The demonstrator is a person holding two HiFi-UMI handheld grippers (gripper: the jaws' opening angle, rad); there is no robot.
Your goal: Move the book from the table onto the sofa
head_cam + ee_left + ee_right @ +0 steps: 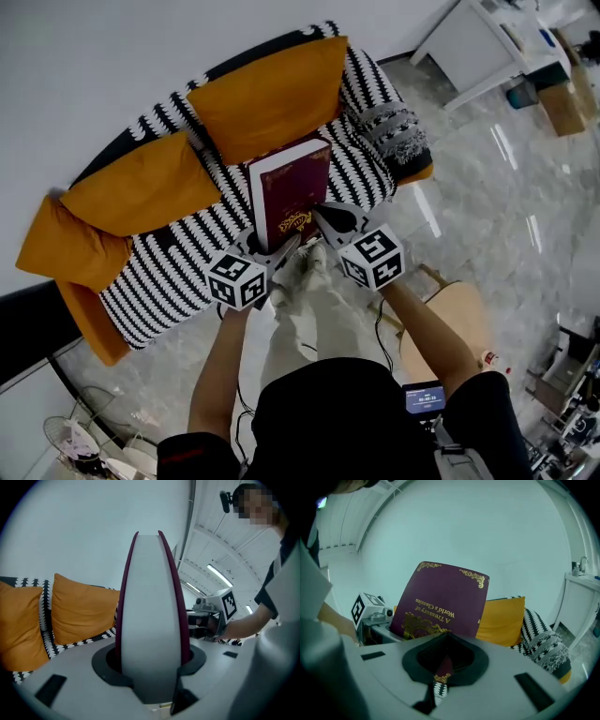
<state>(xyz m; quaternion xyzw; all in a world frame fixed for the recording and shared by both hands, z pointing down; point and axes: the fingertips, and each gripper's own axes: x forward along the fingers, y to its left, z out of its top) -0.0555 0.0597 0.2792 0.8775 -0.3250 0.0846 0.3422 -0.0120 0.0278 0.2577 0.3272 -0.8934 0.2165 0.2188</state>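
A thick maroon book [289, 192] with gold print is held up over the black-and-white patterned sofa [169, 272]. My left gripper [272, 251] is shut across the book's thickness at its near left corner. In the left gripper view the white page edge [152, 616] stands between the jaws [152, 667]. My right gripper [328, 225] is shut on the near right corner. In the right gripper view the cover [440, 604] rises from that gripper [443, 665], which pinches a thin edge. Orange cushions [272, 94] lean along the sofa back.
A second orange cushion [141, 183] lies to the left, and a grey fringed throw [398, 136] on the sofa's right arm. A white desk [487, 42] stands far right. A wooden seat [450, 319] is beside the person's right arm. The floor is glossy tile.
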